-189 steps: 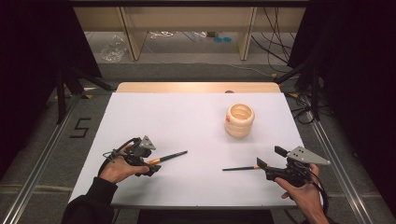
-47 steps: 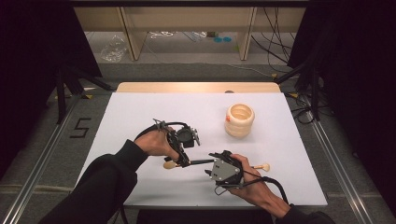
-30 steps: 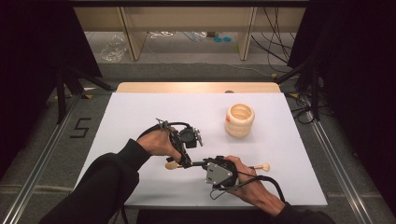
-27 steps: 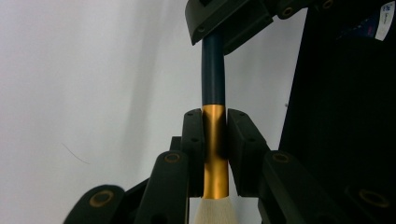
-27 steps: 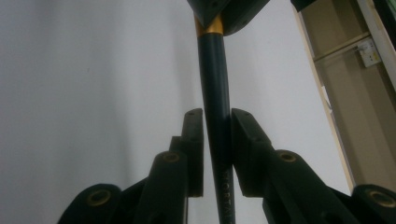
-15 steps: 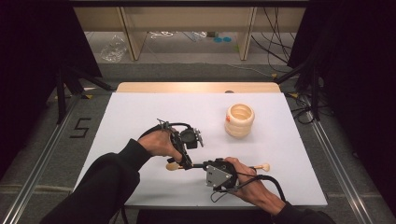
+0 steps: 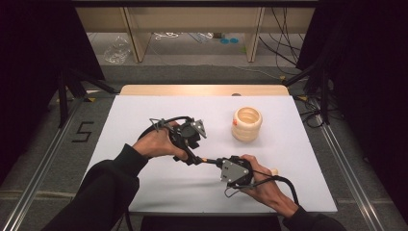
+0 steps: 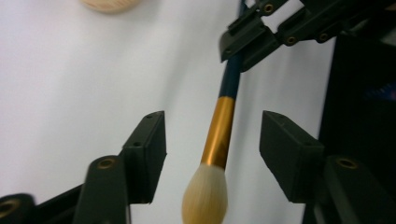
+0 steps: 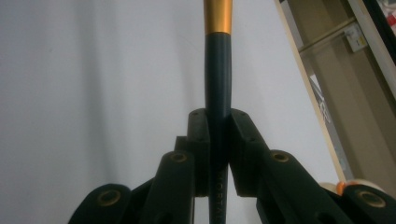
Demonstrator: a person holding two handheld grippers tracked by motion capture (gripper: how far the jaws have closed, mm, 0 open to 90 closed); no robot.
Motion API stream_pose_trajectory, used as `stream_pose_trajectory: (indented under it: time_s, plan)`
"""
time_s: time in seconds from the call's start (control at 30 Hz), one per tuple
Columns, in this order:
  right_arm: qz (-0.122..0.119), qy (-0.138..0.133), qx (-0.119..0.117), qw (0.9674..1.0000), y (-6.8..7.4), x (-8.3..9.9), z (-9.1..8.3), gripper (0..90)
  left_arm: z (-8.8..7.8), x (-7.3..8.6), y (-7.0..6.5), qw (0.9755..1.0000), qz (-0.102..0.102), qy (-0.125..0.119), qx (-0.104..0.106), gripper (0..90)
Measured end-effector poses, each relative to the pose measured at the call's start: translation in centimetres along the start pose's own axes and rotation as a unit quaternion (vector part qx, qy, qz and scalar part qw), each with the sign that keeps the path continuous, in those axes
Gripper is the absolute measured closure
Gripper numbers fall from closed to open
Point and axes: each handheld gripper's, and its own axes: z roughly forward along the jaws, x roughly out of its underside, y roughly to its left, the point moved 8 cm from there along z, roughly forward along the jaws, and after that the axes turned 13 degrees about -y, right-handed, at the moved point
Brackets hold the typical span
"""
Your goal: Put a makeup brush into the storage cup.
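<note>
A brush with a dark blue handle [image 9: 218, 60], gold ferrule [image 8: 219, 130] and pale bristles [image 8: 204, 196] is held level over the white table [image 7: 144, 115], near its front. My right gripper [image 7: 214, 161] [image 9: 218, 126] is shut on the handle, as the left gripper view also shows [image 8: 261, 32]. My left gripper [image 7: 192, 159] [image 8: 212, 140] has just been opening. Its jaws stand apart on either side of the ferrule, and neither pad touches it. A ringed wooden holder [image 7: 247, 123] stands upright behind and to the right of the hands.
A tan rounded end [image 7: 274, 171] pokes out on the table behind the right hand. Cables trail from both grippers. A wooden strip [image 7: 202, 90] edges the table's far side, with shelving [image 7: 192, 29] beyond and metal rails [image 7: 351, 178] along the sides.
The left gripper has let go of the brush's bristle end and lifted slightly. The right gripper still holds the handle in the same place.
</note>
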Motion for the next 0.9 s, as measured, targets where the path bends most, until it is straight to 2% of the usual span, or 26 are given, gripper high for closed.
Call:
stream_pose_trajectory:
  time_s: [0.03,0.07,0.1,0.13,0.17,0.2,0.23,0.33,0.4,0.43,0.47,0.5,0.53,0.57,0.6,0.63,0.7,0.73,0.77,0.8,0.83,0.87,0.9]
  plan:
    - [0.026,-0.006,0.012,0.9996,-0.3,0.1,0.0,80.3,-0.4,-0.1,0.2,0.9999,-0.003,-0.007,-0.008,38.2]
    - [0.039,-0.009,0.013,0.9991,-0.6,0.2,-0.2,80.3,-0.4,-0.1,0.2,0.9999,-0.003,-0.007,-0.008,36.3]
    - [0.039,-0.009,0.013,0.9991,-0.6,0.2,-0.2,80.3,-0.7,-0.3,0.2,0.9997,-0.009,-0.017,-0.015,36.3]
    - [0.067,-0.017,0.016,0.9975,-1.2,0.6,-0.5,80.3,-1.5,-0.5,0.6,0.9986,-0.011,-0.038,-0.033,33.3]
    - [0.077,-0.024,0.018,0.9966,-1.5,0.8,-0.7,80.3,-1.8,-0.7,0.7,0.9969,-0.026,-0.059,-0.045,32.1]
    - [0.094,-0.031,0.026,0.9947,-1.8,1.0,-0.8,80.3,-2.2,-0.7,0.9,0.9960,-0.024,-0.066,-0.055,30.9]
    - [0.102,-0.037,0.029,0.9937,-2.2,1.1,-0.9,80.3,-2.6,-0.7,1.1,0.9948,-0.027,-0.073,-0.064,29.8]
    - [0.143,-0.053,0.037,0.9875,-2.9,1.6,-1.3,80.3,-3.2,-0.3,1.6,0.9917,-0.034,-0.093,-0.082,28.8]
    - [0.166,-0.062,0.042,0.9833,-3.3,1.8,-1.6,80.2,-3.4,0.2,1.8,0.9885,-0.048,-0.108,-0.094,28.2]
    - [0.166,-0.062,0.042,0.9833,-3.3,1.8,-1.6,80.2,-3.4,0.2,1.8,0.9885,-0.048,-0.108,-0.094,28.1]
    - [0.184,-0.073,0.045,0.9792,-3.7,1.8,-1.9,80.2,-3.3,0.6,2.0,0.9850,-0.063,-0.125,-0.100,27.9]
    - [0.184,-0.073,0.045,0.9792,-3.7,1.8,-1.9,80.2,-3.3,0.6,2.0,0.9850,-0.063,-0.125,-0.100,27.8]
    - [0.196,-0.079,0.046,0.9763,-3.9,1.9,-2.0,80.2,-3.1,1.1,2.1,0.9814,-0.076,-0.142,-0.105,27.8]
    - [0.206,-0.085,0.047,0.9737,-4.0,1.9,-2.1,80.3,-2.9,1.4,2.0,0.9797,-0.084,-0.149,-0.106,28.0]
    - [0.206,-0.085,0.047,0.9737,-4.0,1.9,-2.1,80.3,-2.9,1.4,2.0,0.9797,-0.084,-0.149,-0.106,28.2]
    - [0.213,-0.089,0.049,0.9717,-4.1,1.9,-2.2,80.2,-2.7,1.8,1.9,0.9785,-0.090,-0.153,-0.106,28.2]
    - [0.213,-0.089,0.051,0.9715,-4.2,2.0,-2.3,80.2,-2.3,2.3,1.8,0.9765,-0.089,-0.163,-0.109,28.2]
    - [0.218,-0.092,0.050,0.9703,-4.2,2.0,-2.3,80.2,-2.0,2.7,1.6,0.9721,-0.104,-0.177,-0.113,28.2]
    - [0.222,-0.095,0.050,0.9690,-4.2,1.9,-2.4,80.2,-1.9,2.9,1.5,0.9696,-0.108,-0.186,-0.117,28.3]
    - [0.222,-0.095,0.050,0.9690,-4.2,1.9,-2.4,80.2,-1.9,2.9,1.5,0.9696,-0.108,-0.186,-0.117,28.4]
    - [0.227,-0.103,0.051,0.9671,-4.3,1.7,-2.4,80.2,-1.7,3.0,1.4,0.9682,-0.112,-0.191,-0.117,28.5]
    - [0.228,-0.106,0.052,0.9666,-4.3,1.6,-2.4,80.2,-1.6,3.1,1.2,0.9662,-0.109,-0.203,-0.115,28.5]
    - [0.228,-0.106,0.052,0.9666,-4.3,1.6,-2.4,80.2,-1.6,3.1,1.2,0.9662,-0.109,-0.203,-0.115,28.6]
